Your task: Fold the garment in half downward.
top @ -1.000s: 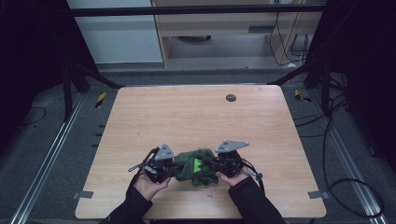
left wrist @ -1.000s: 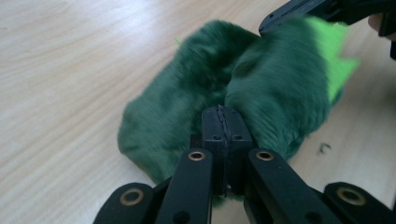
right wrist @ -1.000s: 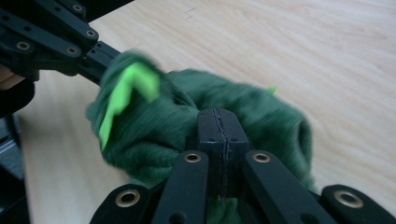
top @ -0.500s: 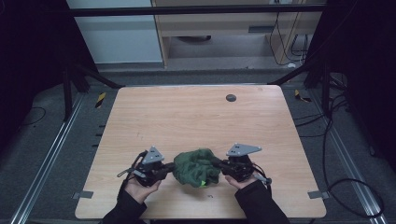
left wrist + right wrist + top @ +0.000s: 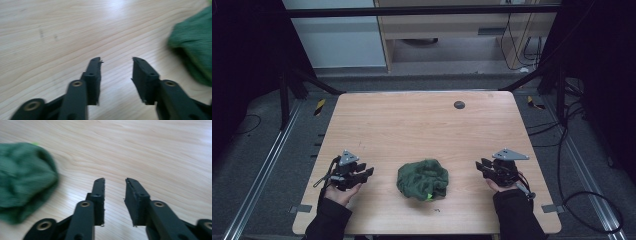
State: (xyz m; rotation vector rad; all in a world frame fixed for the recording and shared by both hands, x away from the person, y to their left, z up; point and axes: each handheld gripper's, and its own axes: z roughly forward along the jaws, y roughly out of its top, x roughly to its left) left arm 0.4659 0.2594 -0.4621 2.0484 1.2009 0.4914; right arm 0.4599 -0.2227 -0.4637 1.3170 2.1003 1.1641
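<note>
lying bunched on table (image 5: 422, 125): green cloth (image 5: 422, 179)

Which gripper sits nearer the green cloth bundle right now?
Left, narrowly. The left gripper lies just off the green cloth bundle on its left side; the right gripper sits slightly farther off on its right. Both are open and touch nothing.

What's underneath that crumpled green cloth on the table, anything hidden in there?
The green cloth lies bunched on the bare wooden table, with a small bright green bit at its near edge. Its folds cover whatever might be inside or beneath; nothing pokes out.
</note>
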